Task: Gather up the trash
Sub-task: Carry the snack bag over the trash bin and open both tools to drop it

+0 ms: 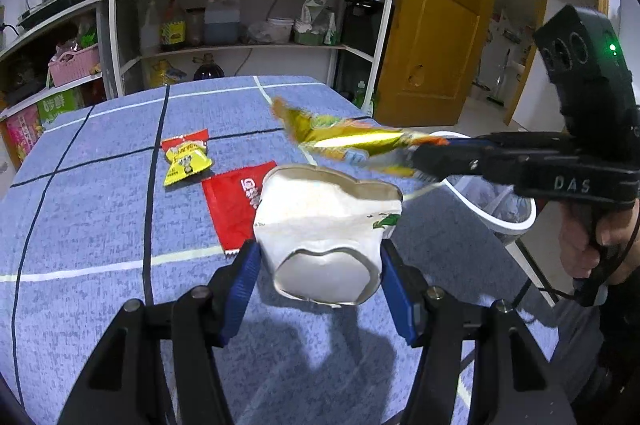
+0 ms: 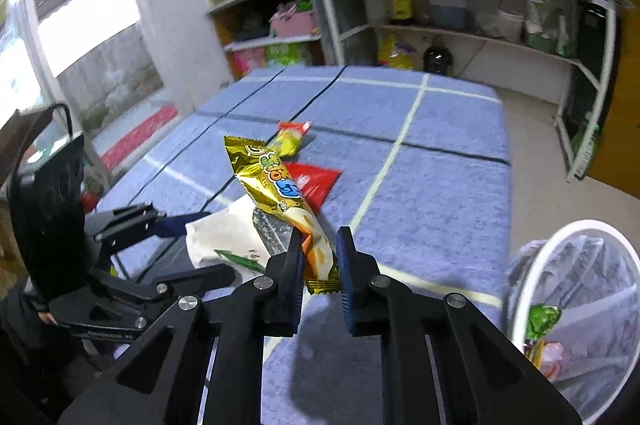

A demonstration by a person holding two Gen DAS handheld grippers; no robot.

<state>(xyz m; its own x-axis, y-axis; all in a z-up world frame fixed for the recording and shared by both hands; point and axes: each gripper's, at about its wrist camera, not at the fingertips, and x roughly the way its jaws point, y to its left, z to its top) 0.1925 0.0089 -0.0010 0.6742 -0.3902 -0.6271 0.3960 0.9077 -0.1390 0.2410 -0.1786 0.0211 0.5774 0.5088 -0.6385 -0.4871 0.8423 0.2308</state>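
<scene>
A blue tablecloth (image 1: 100, 225) is showing dark and white grid lines. Gold is gleaming on the snack wrapper (image 2: 276, 185); a red packet (image 1: 234, 201) and a red-and-yellow packet (image 1: 186, 161) are lying at centre frame.

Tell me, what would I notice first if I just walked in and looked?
Probably the shiny gold wrapper, pinched in the right gripper and held up above the blue table. Next, the squashed white paper cup, squeezed in the left gripper. A white bin with some trash inside waits beside the table on the right.
</scene>
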